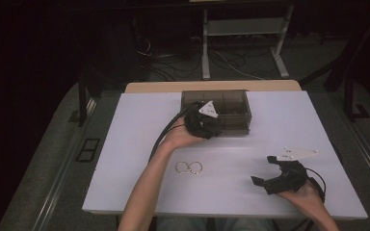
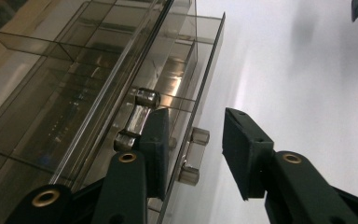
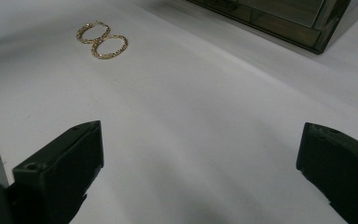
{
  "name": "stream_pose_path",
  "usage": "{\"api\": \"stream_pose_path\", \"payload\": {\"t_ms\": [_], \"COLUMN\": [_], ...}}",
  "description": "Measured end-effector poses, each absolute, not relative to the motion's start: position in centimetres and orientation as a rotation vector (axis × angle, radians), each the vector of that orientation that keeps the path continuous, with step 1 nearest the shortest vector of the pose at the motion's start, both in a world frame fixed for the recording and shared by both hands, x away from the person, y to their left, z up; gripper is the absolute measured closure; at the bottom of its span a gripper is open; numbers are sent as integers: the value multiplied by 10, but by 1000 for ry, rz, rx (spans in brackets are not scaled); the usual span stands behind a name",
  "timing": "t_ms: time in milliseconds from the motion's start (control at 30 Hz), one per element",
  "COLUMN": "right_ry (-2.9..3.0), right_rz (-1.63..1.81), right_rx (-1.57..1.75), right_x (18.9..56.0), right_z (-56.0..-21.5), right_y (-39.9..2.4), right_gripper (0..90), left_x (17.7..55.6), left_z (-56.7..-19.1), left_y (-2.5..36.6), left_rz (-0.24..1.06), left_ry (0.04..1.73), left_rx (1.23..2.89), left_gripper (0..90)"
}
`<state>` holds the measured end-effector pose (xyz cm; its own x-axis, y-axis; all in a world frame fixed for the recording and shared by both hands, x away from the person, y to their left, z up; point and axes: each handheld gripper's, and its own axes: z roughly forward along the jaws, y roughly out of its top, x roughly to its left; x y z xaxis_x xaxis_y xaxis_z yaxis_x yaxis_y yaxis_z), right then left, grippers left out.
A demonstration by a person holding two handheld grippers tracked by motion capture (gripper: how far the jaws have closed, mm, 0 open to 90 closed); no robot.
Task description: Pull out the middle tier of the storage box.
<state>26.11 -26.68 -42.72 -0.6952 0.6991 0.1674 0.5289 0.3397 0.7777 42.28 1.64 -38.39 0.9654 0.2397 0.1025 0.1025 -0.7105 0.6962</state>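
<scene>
Smoked clear plastic forms the drawer box point(image 1: 221, 108) at the far middle of the white counter point(image 1: 135, 144), and there we work with the left claw point(image 2: 193, 140). Its jaws stand apart around the lower drawer's clear knob point(image 2: 193, 154), not yet closed on it. We judge the step to be opening that drawer, which calls for closing on the knob and pulling straight out. The two gold hoop earrings point(image 1: 189, 167) lie touching on the counter near us, likely what goes inside. The right claw point(image 1: 274, 171) hovers released and empty near the right edge. Inside the box, reflections leave us unable to tell any contents.
</scene>
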Motion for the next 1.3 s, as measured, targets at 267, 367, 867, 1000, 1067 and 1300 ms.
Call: {"api": "stream_pose_path", "payload": {"t_ms": [267,367,867,1000,1067,1300], "right_ry": [2405,2405,2411,2410,2410,2410], "right_rz": [1283,1281,1270,1267,1266,1264], "right_rx": [1116,1117,1110,1111,1109,1109], "right_x": [261,261,261,261,261,261], "right_z": [-428,-428,-428,-428,-429,-429], "right_y": [-267,-267,-266,-266,-266,-266], "right_gripper": [0,0,0,0,0,0], "left_x": [426,432,436,434,433,425], "left_z": [-392,-392,-394,-394,-394,-395], "left_y": [15,19,24,23,23,22], "left_rz": [210,176,124,126,124,106], "left_ry": [255,263,258,232,233,225], "left_rx": [2377,2360,2353,2360,2355,2360], "left_gripper": [677,730,817,824,827,836]}}
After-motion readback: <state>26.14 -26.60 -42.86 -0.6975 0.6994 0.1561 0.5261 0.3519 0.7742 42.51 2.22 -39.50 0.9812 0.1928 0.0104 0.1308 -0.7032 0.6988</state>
